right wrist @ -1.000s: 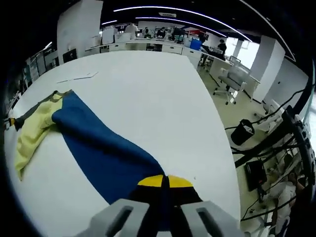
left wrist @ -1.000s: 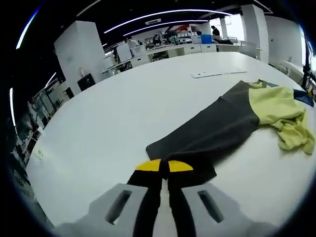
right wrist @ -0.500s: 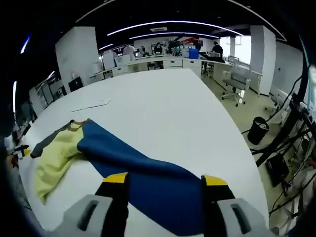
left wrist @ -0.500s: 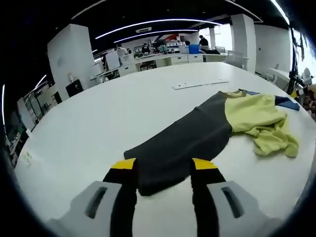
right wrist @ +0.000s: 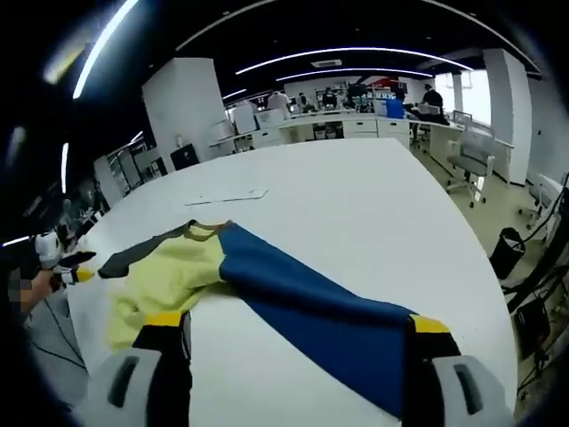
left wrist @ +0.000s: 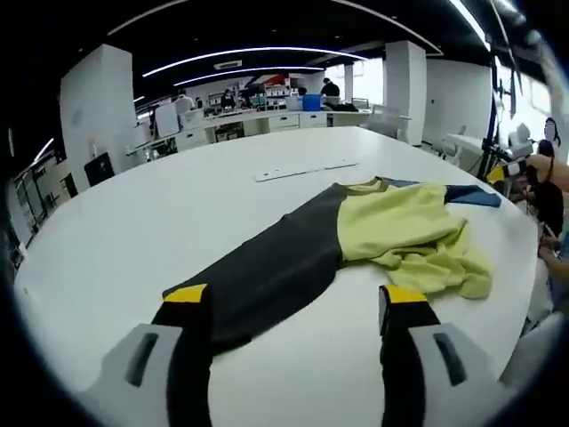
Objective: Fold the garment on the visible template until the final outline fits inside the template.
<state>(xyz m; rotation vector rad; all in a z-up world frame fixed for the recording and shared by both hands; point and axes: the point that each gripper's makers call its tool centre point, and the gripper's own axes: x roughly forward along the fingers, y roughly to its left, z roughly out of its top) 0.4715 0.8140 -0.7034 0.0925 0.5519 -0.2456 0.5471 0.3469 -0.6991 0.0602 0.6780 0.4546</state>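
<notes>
A long-sleeved garment lies spread across the white table (left wrist: 133,222). Its body (left wrist: 400,227) is crumpled and yellow, with a dark grey sleeve (left wrist: 267,271) and a blue sleeve (left wrist: 469,195). My left gripper (left wrist: 293,298) stands open, the grey sleeve's end lying loose between its jaws. My right gripper (right wrist: 298,322) is open too, its jaws either side of the blue sleeve (right wrist: 329,307), with the yellow body (right wrist: 173,271) and grey sleeve (right wrist: 133,256) beyond it. A thin white flat piece (left wrist: 302,169) lies on the table past the garment.
The left gripper (right wrist: 62,267) and a hand appear at the left edge of the right gripper view. A person (left wrist: 542,200) stands at the table's right edge. An office chair (right wrist: 462,156) and a bin (right wrist: 511,242) stand on the floor beside the table. Desks line the far wall.
Both grippers opened and let go of the sleeve ends, which now lie on the table. Both jaw pairs then spread wider as the views lifted back.
</notes>
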